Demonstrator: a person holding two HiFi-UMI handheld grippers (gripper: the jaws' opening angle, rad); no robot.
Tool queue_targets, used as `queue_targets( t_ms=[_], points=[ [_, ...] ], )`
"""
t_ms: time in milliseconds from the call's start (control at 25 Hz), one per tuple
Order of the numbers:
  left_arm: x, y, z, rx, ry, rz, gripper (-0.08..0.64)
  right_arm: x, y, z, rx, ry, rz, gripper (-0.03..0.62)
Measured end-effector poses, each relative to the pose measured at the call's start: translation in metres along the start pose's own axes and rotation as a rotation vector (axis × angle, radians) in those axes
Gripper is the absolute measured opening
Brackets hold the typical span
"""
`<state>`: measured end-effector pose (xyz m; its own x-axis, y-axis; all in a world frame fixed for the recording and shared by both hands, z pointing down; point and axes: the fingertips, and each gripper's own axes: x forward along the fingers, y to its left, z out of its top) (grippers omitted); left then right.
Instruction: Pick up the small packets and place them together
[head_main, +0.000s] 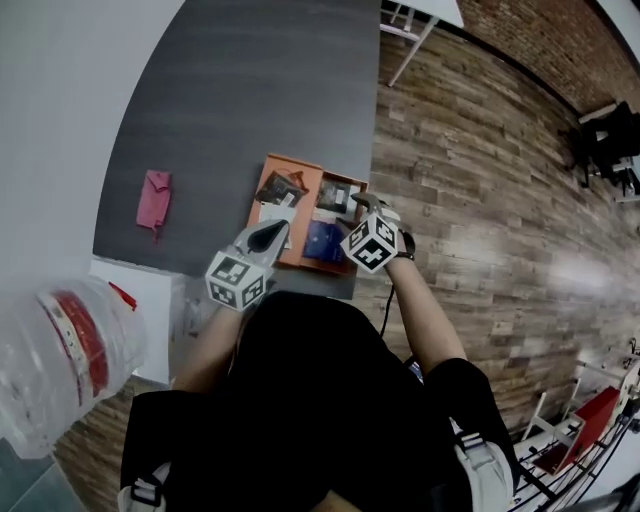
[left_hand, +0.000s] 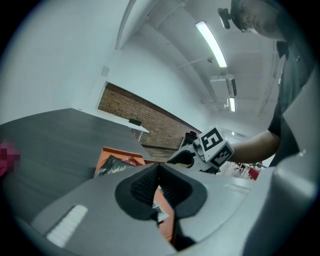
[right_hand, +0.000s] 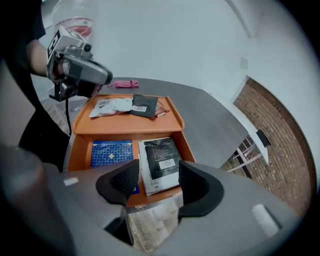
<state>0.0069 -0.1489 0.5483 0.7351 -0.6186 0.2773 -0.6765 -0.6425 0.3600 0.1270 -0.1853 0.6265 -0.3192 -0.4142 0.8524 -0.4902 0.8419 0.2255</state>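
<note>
An orange tray (right_hand: 129, 134) with two compartments lies on the dark grey table (head_main: 250, 90). The near compartment holds a blue packet (right_hand: 111, 153) and a black packet (right_hand: 161, 156) on a white sheet. In the far compartment lie a white packet (right_hand: 113, 106) and a black packet (right_hand: 144, 105). My right gripper (right_hand: 158, 172) hangs open just above the near black packet, with nothing between its pads. My left gripper (left_hand: 159, 175) hovers over the tray's left side, its jaws shut and holding nothing. Both grippers show in the head view, left (head_main: 267, 236) and right (head_main: 361, 204).
A pink cloth (head_main: 153, 198) lies on the table left of the tray. A clear plastic jar with red on it (head_main: 62, 350) looms at the lower left. The table's near edge runs just under the tray; wooden floor (head_main: 480, 180) lies to the right.
</note>
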Motion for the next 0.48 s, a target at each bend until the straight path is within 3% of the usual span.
queue_targets(
  t_ms=[480],
  points=[
    [-0.032,0.027,-0.005,-0.063,-0.041,0.15,-0.001,0.042,0.01,-0.006,-0.179,0.107,0.052,0.29]
  ],
)
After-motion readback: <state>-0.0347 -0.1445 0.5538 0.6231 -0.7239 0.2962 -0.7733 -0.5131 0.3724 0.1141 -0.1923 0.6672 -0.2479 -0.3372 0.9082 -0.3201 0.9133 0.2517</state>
